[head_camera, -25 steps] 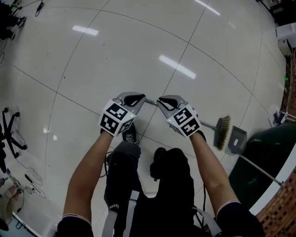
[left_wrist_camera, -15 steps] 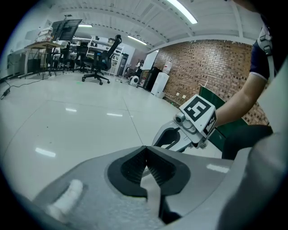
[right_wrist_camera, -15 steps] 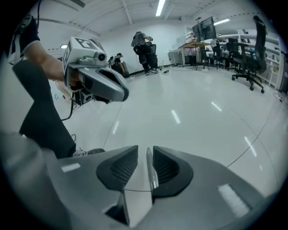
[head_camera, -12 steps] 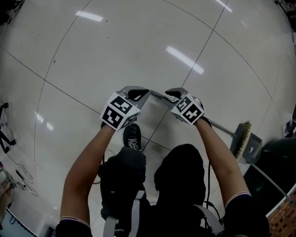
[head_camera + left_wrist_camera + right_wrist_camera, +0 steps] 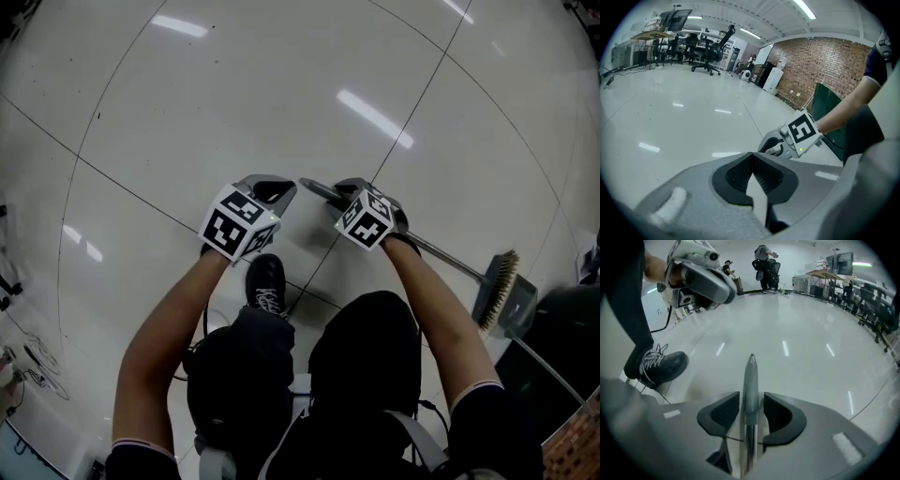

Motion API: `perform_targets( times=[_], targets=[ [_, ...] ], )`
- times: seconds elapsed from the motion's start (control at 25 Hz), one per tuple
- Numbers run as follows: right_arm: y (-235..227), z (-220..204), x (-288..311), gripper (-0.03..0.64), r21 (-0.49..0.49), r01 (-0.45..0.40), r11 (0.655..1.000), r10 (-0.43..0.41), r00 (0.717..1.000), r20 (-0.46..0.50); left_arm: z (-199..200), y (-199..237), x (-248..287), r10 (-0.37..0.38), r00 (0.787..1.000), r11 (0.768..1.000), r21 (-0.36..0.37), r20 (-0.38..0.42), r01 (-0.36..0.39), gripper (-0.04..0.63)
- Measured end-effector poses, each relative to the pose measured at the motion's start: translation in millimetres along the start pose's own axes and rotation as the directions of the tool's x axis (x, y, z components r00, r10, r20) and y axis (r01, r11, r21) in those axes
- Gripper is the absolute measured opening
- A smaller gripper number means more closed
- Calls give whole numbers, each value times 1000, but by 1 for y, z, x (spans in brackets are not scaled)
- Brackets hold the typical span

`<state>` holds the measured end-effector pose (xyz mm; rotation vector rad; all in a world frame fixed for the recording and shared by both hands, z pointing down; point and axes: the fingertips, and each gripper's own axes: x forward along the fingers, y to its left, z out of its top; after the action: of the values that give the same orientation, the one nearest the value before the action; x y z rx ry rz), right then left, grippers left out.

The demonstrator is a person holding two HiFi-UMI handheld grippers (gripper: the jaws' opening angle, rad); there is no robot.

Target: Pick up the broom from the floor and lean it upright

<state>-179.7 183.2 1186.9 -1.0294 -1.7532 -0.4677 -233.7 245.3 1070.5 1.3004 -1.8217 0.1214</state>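
Note:
The broom lies flat on the white floor, its metal handle [image 5: 441, 255] running from the grippers down-right to the brush head [image 5: 497, 291]. My right gripper [image 5: 342, 192] points steeply down over the handle's tip end. In the right gripper view its jaws [image 5: 751, 411] are opening and straddle the handle [image 5: 750, 380], with a gap on each side of it. My left gripper [image 5: 272, 187] hovers just left of the handle tip with its pads [image 5: 752, 157] together and nothing between them. It also shows in the right gripper view's upper left [image 5: 701, 280].
A grey dustpan [image 5: 520, 305] lies against the brush head, with a dark green object [image 5: 562, 347] beyond it at the right edge. The person's black shoe [image 5: 265, 284] stands just below the left gripper. Office chairs and desks [image 5: 701, 44] stand far off.
Both grippers have sunk toward the floor as the person crouched. The right gripper has come down over the handle's tip end. The broom has stayed on the floor.

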Motion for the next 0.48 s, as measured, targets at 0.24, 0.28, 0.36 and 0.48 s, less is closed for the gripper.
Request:
perform_targets(
  times=[0.24, 0.28, 0.36, 0.48],
  targets=[
    [-2, -3, 3, 94, -12, 19, 1000, -19, 1000, -2, 3, -3, 1, -11, 1000, 1000, 0, 15, 11, 0],
    [-1, -3, 3, 92, -21, 8, 1000, -8, 1000, -4, 3, -5, 1, -12, 1000, 1000, 3, 12, 12, 0],
    [0, -2, -1, 91, -24, 1, 1000, -1, 1000, 4, 6, -9, 0, -18, 1000, 1000, 12, 11, 18, 0],
    [-6, 5, -28, 91, -6, 35, 999, -35, 998, 44, 22, -14, -4, -19, 999, 1000, 22, 33, 18, 0]
  ],
)
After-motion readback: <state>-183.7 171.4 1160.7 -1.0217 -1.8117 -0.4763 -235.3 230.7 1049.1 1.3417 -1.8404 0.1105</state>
